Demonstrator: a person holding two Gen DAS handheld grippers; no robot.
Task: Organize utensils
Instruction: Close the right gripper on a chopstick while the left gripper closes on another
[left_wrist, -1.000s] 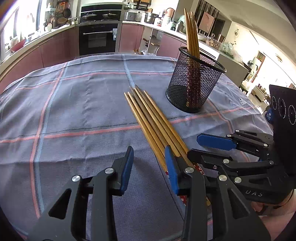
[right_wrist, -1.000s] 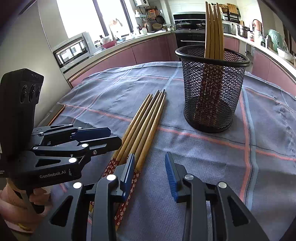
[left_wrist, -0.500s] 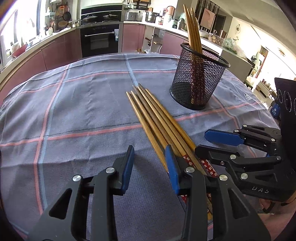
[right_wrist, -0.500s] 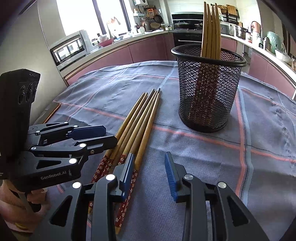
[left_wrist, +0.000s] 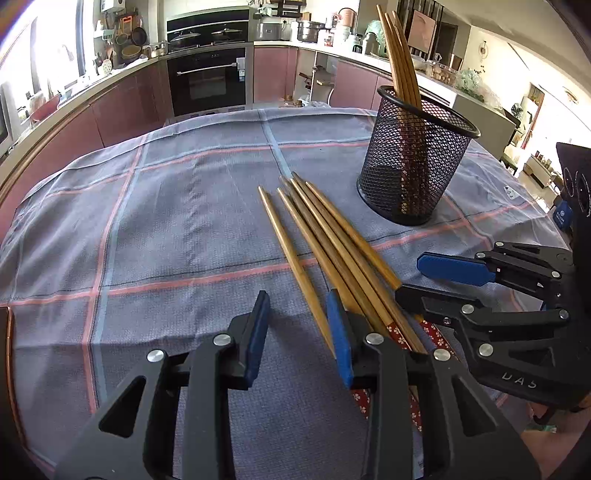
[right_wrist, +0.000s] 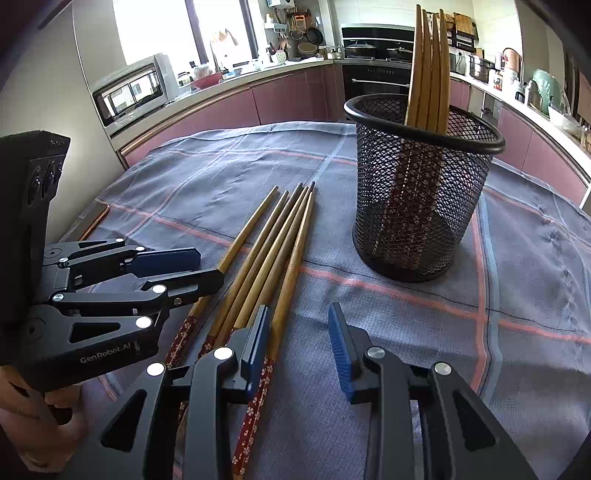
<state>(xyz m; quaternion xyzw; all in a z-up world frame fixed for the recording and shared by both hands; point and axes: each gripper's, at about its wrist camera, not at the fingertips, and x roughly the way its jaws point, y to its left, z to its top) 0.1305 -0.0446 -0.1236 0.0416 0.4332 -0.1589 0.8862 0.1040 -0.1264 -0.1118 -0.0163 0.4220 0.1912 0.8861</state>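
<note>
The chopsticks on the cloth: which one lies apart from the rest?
The leftmost chopstick; a gap splits it from the bunch, whose sticks touch.

"genrobot.ai" on left claw (right_wrist: 184, 266)

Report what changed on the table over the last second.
The leftmost chopstick has swung out of the bundle, its tip fanned off to the left. The left tool is closing, with nothing gripped between its jaws. The right tool is open and empty as before. The mesh cup and the chopsticks standing in it have stayed put.
</note>
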